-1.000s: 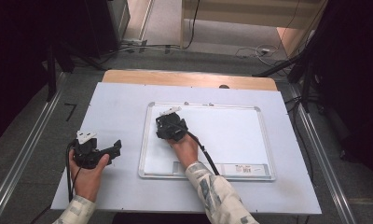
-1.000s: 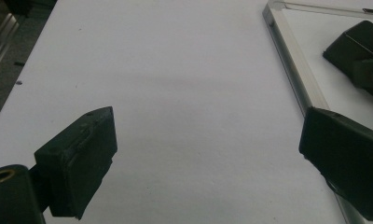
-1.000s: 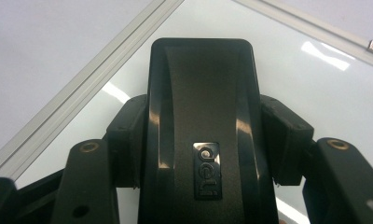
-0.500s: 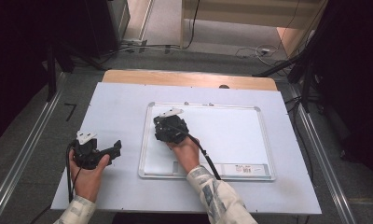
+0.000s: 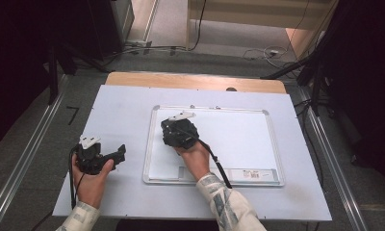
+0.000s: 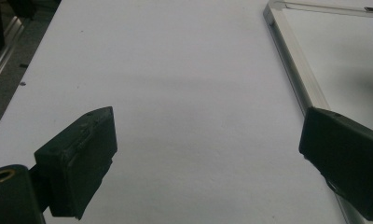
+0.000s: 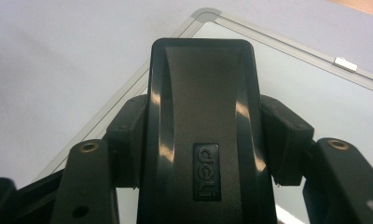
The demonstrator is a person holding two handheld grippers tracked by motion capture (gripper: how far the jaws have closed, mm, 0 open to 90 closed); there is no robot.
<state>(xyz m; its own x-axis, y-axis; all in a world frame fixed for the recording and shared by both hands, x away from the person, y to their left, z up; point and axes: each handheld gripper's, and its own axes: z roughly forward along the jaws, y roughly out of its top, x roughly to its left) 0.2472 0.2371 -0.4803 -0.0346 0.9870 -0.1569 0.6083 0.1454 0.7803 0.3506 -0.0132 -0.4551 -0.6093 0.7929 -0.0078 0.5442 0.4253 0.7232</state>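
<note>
A white whiteboard (image 5: 238, 139) with a silver frame lies flat on the table. My right gripper (image 5: 173, 129) sits over the board's near-left part, shut on a black eraser (image 7: 201, 126) marked "deli". The eraser runs lengthwise between the two jaws, and the board's rounded corner (image 7: 205, 13) shows just past it. My left gripper (image 5: 114, 154) rests on the bare table left of the board, open, with nothing between its jaws. In the left gripper view the board's frame (image 6: 292, 60) runs up the right side.
The table has a pale sheet (image 5: 123, 110) over it and a wooden strip (image 5: 195, 81) along its far edge. Metal rails (image 5: 32, 149) run along both sides. Cables (image 5: 147, 48) lie on the floor beyond. A label strip (image 5: 250, 174) sits on the board's near edge.
The right gripper with the eraser has slid slightly left and toward the near side on the board. The left gripper has stayed put.
</note>
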